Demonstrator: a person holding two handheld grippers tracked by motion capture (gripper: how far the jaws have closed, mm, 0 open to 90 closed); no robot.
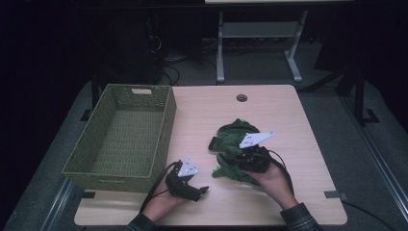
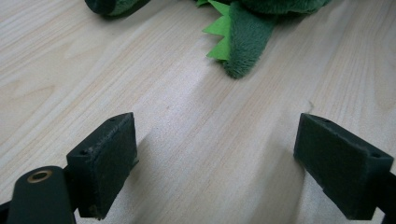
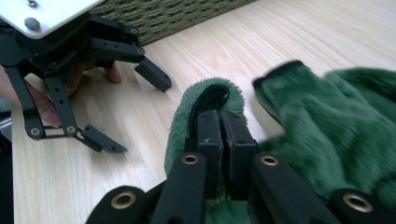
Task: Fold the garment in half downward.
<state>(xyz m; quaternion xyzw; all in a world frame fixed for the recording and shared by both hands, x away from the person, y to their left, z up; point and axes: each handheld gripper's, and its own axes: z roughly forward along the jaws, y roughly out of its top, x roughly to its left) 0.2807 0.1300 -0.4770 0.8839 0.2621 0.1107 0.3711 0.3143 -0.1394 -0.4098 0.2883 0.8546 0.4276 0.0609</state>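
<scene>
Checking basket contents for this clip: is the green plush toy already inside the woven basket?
No: the green plush toy lies on the table beside the woven basket, pinched by the right gripper.

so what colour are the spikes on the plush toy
Bright lime green spikes against the darker green plush toy, clearest in the left gripper view.

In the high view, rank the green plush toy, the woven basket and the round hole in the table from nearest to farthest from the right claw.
1. Green plush toy: gripped in the right claw.
2. Woven basket: to its left.
3. Round hole: near the table's far edge.
</scene>
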